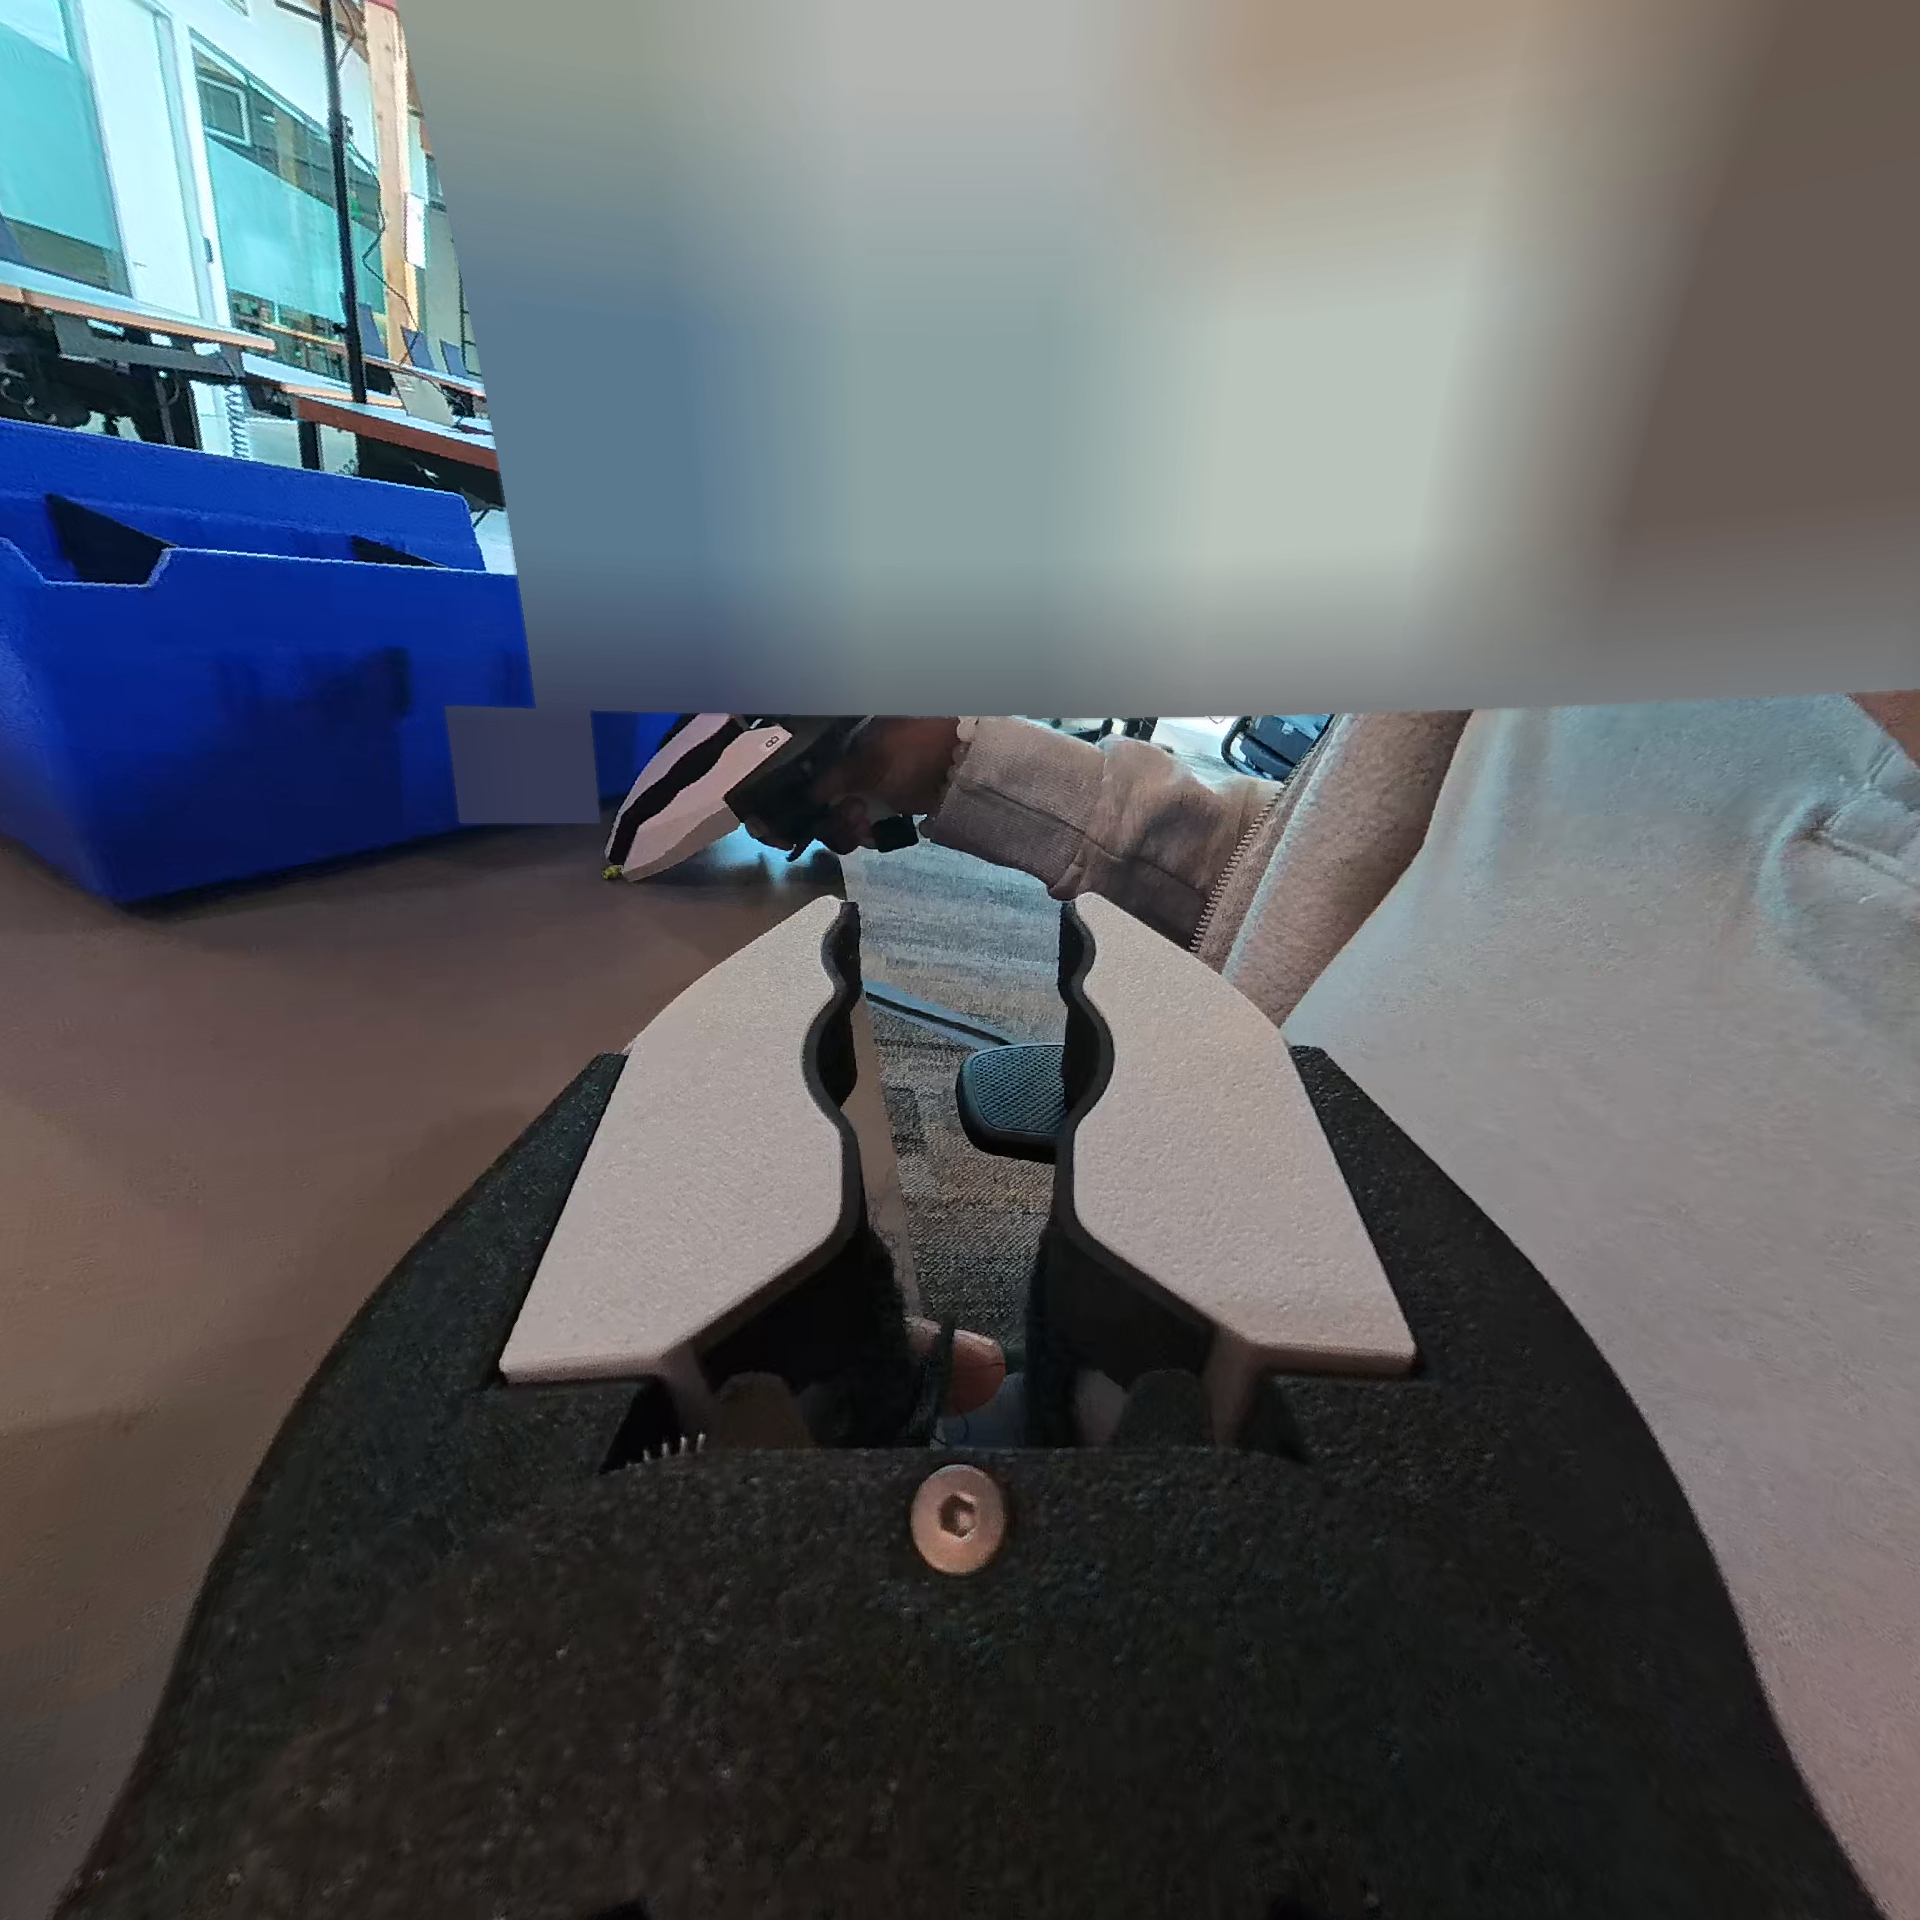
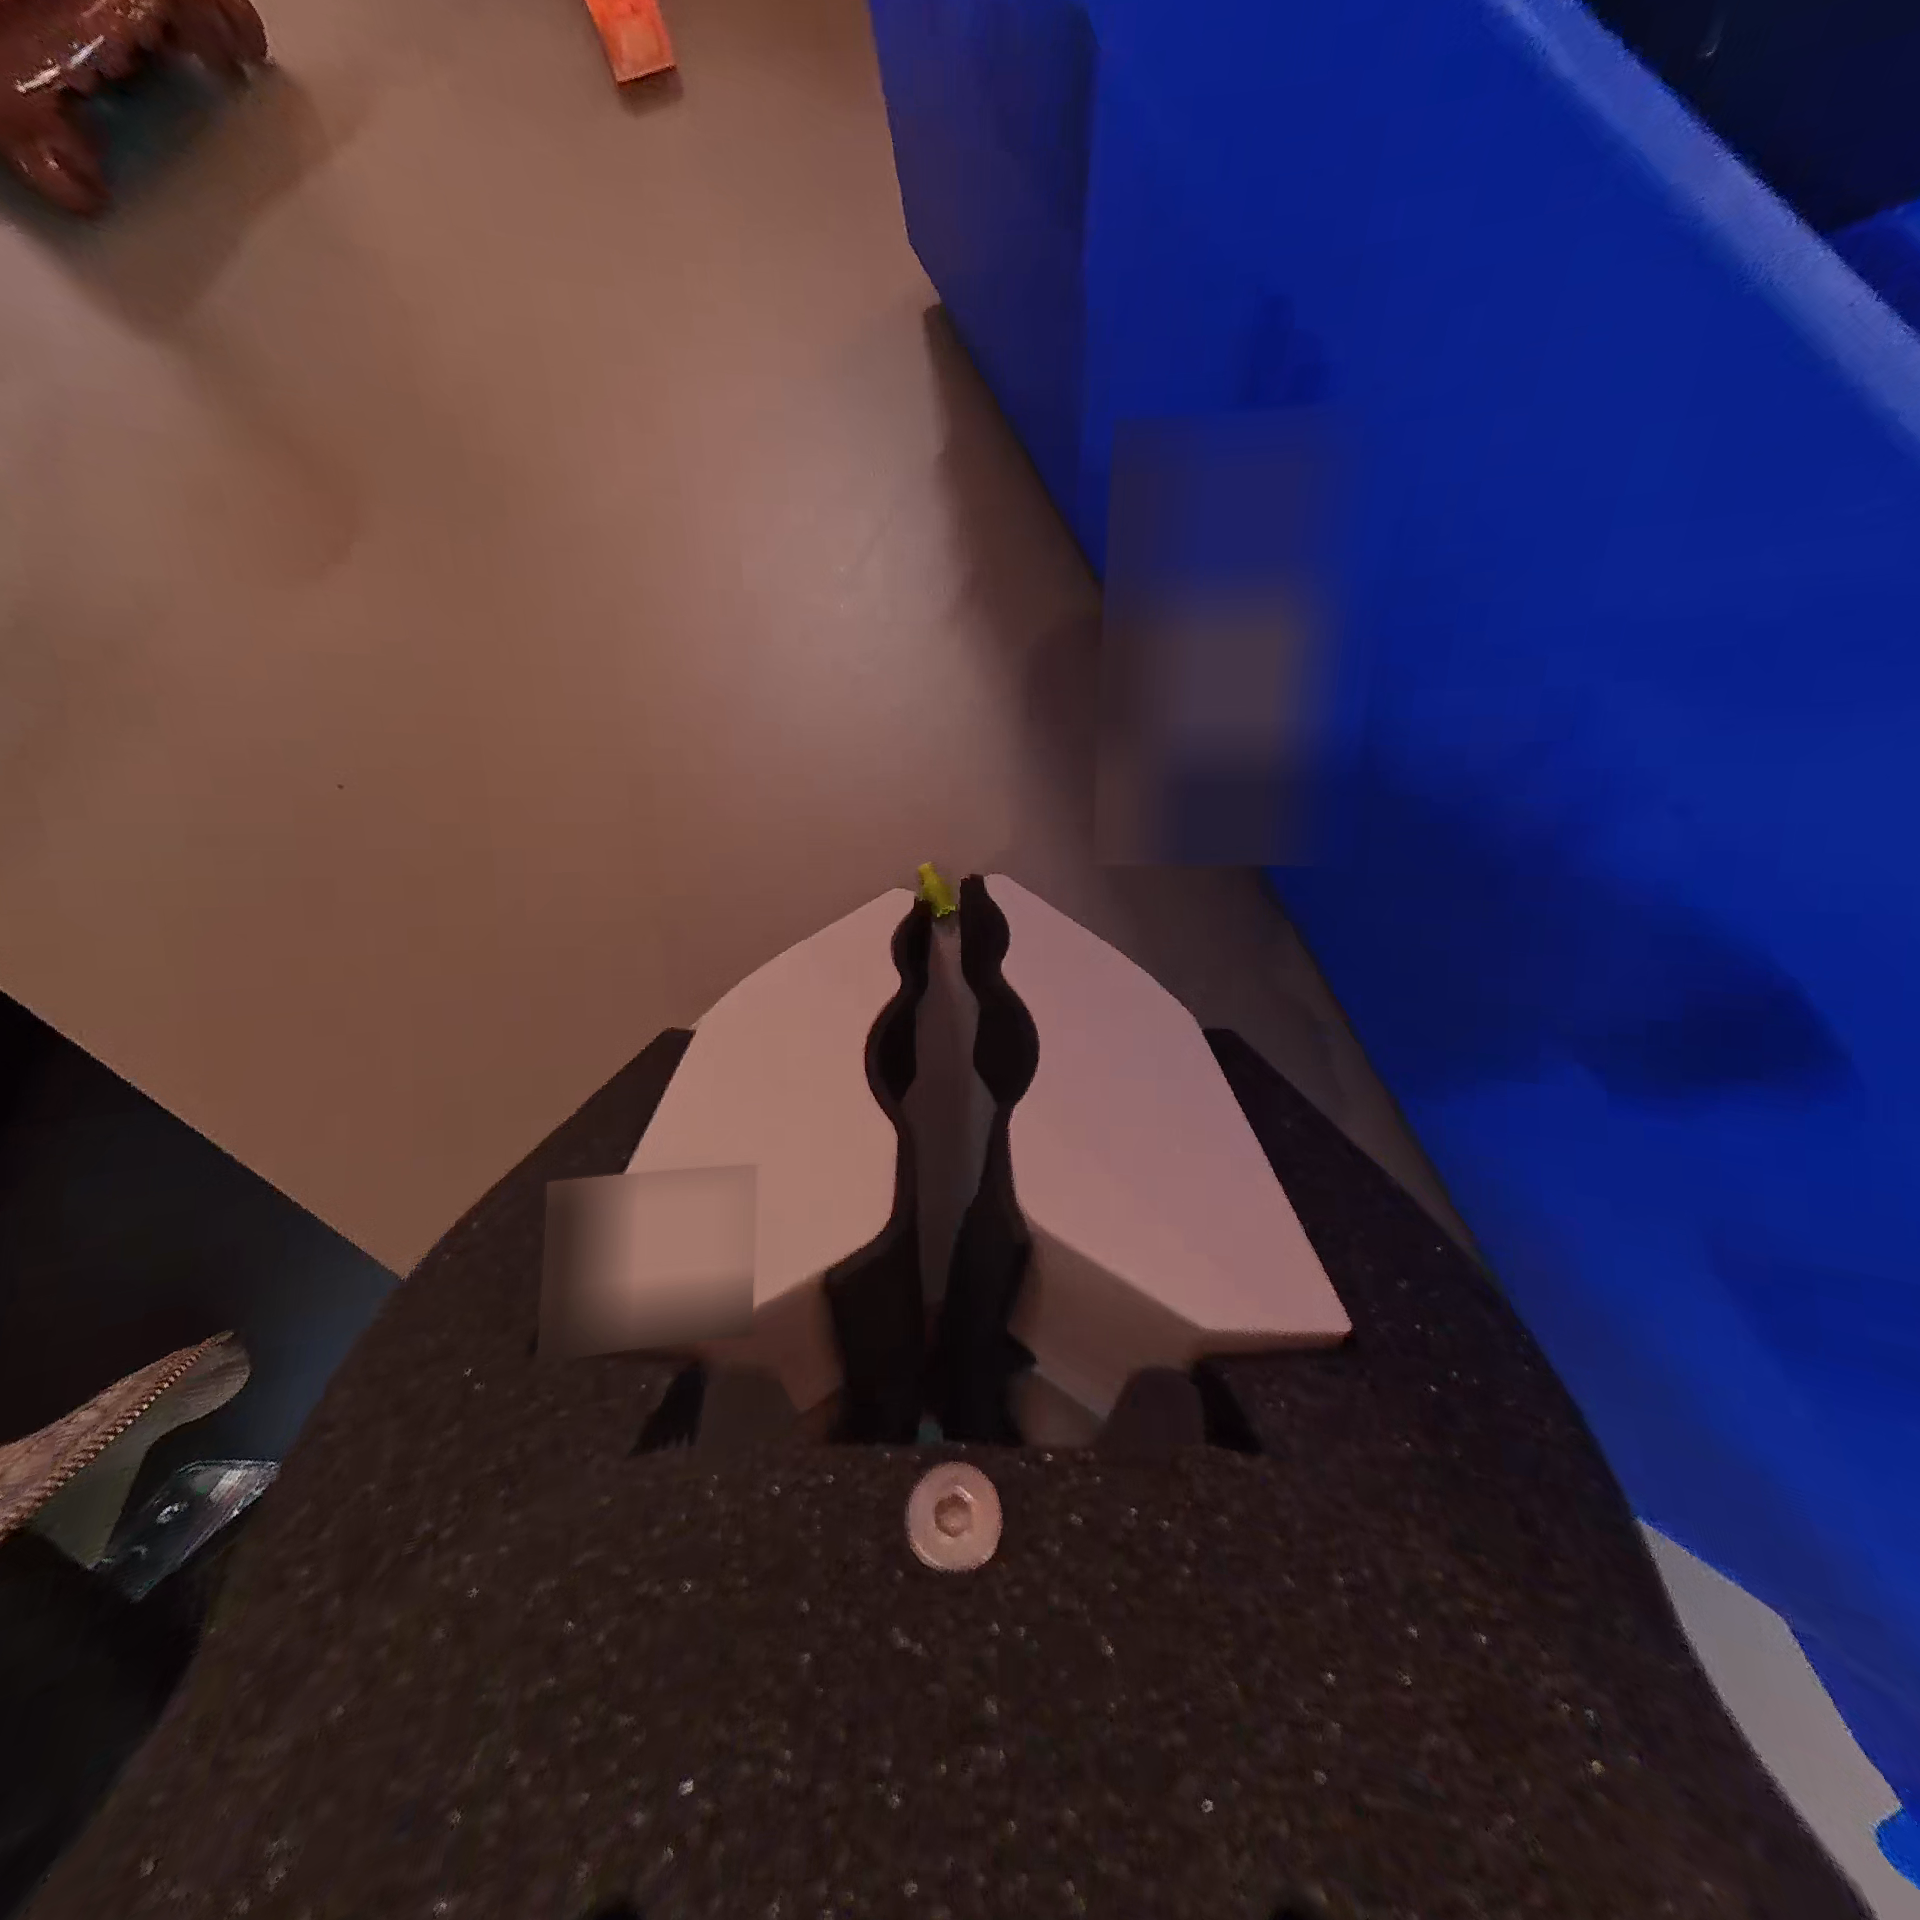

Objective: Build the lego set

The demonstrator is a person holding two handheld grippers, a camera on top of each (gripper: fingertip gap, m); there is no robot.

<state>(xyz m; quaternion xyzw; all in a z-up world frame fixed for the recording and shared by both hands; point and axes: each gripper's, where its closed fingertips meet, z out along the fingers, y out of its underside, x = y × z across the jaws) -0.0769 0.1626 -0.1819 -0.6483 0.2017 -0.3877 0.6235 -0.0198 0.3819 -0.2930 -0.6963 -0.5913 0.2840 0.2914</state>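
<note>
- My right gripper [image 2: 943,891] is pinched tight on a tiny yellow-green piece [image 2: 935,889], which pokes out just past the fingertips, right over the tan table [image 2: 520,623].
- In the left wrist view I see the same gripper [image 1: 623,868] farther off, tip down at the table [image 1: 260,1039], with the yellow piece [image 1: 614,871] a speck at its nose, touching or nearly touching the surface; too small to say which.
- A hand [image 1: 883,779] in a beige sleeve [image 1: 1070,821] grips that right tool from behind.
- My left gripper [image 1: 956,914] is released, fingers spread with a clear gap, nothing between them; it points off past the table edge toward carpet and a black chair arm [image 1: 1008,1107].
- Blue bin [image 2: 1507,623] sits just right of the right gripper, on the table; in the left view the bin [image 1: 239,707] is at the far left.
- Top of the right view: an orange brick [image 2: 631,42] lies flat on the table, and a brown, shiny toothed build [image 2: 94,94] sits in the corner, blurred.
</note>
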